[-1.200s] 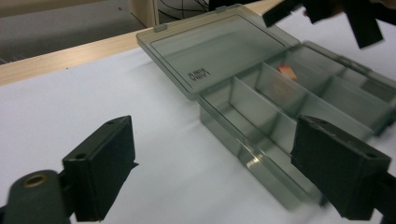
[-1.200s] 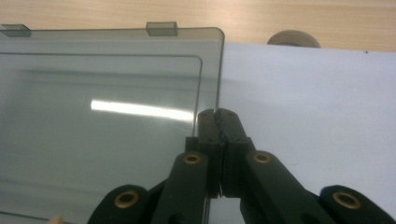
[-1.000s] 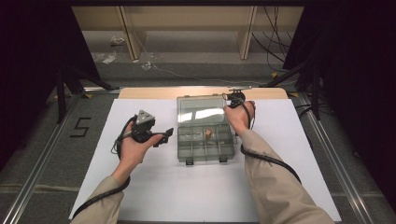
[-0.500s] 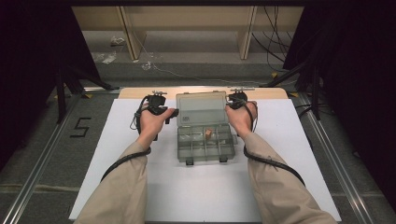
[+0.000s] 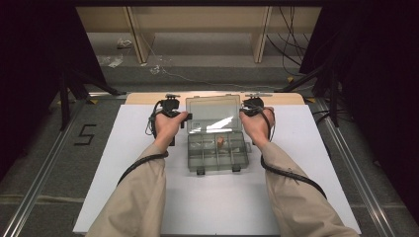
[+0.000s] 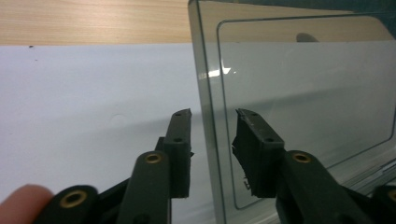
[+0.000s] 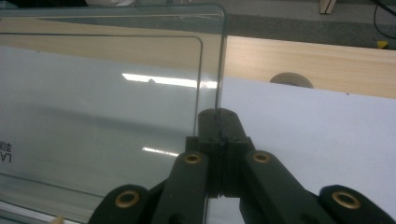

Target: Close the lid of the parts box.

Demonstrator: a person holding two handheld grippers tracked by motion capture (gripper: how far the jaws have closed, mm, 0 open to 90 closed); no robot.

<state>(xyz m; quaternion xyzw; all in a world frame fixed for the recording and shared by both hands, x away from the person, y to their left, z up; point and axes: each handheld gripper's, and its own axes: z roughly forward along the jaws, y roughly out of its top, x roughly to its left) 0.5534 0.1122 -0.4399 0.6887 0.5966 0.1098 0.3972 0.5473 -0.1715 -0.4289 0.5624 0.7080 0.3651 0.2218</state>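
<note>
– Where is the clear box (image 5: 216, 148)?
– It sits in the middle of the white tabletop (image 5: 296, 187), and its lid (image 5: 213, 112) stands up.
– What does the right gripper (image 7: 218, 122) do?
– Its jaws are pinched tight on the lid's right edge.
– And the left gripper (image 6: 212, 120)?
– Its jaws are apart, one on each side of the lid's left edge, not squeezing it.

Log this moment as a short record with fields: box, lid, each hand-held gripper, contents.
box: clear compartment box on the white table sheet
lid: lid open, standing up
left hand-held gripper: jaws open, straddling the lid's side edge
right hand-held gripper: jaws shut on the lid's other side edge
contents: one small tan piece in a compartment
</note>
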